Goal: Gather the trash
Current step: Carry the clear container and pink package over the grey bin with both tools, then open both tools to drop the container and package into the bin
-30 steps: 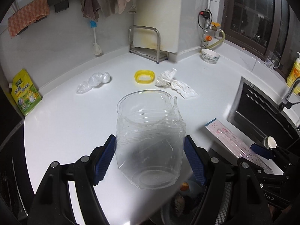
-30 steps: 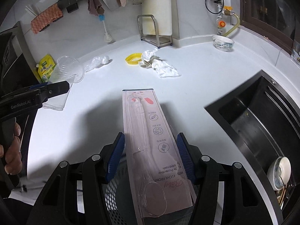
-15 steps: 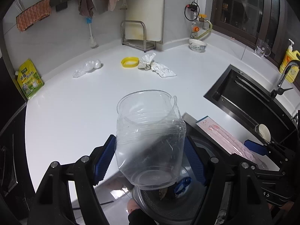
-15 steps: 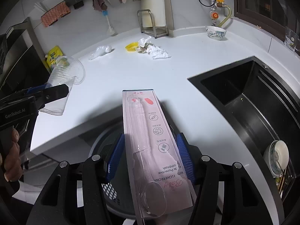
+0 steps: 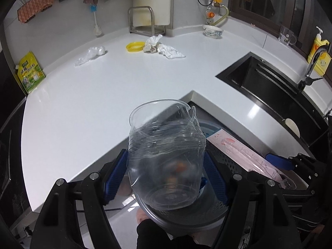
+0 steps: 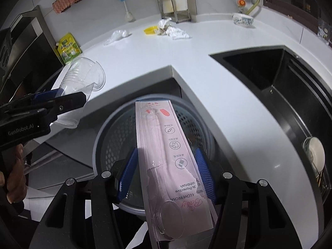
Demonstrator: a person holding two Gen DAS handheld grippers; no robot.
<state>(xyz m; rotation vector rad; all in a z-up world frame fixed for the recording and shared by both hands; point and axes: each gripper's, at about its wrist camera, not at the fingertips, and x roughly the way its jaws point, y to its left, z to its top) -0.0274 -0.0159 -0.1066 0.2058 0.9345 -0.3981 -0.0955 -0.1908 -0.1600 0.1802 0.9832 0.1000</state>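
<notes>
Clear plastic, a crumpled cup (image 5: pixel 166 157) sat clamped between the blue pads of the left hand-held gripper (image 5: pixel 166 175), above the grey perforated trash bin (image 6: pixel 116 137). The right hand-held gripper (image 6: pixel 165 174) clasped a pink toothbrush package (image 6: pixel 172 157) over the same bin. Farther off on the white counter (image 5: pixel 83 103) lay a yellow lid (image 5: pixel 135 46), crumpled tissues (image 5: pixel 164 48) and a plastic wrapper (image 5: pixel 91 55).
</notes>
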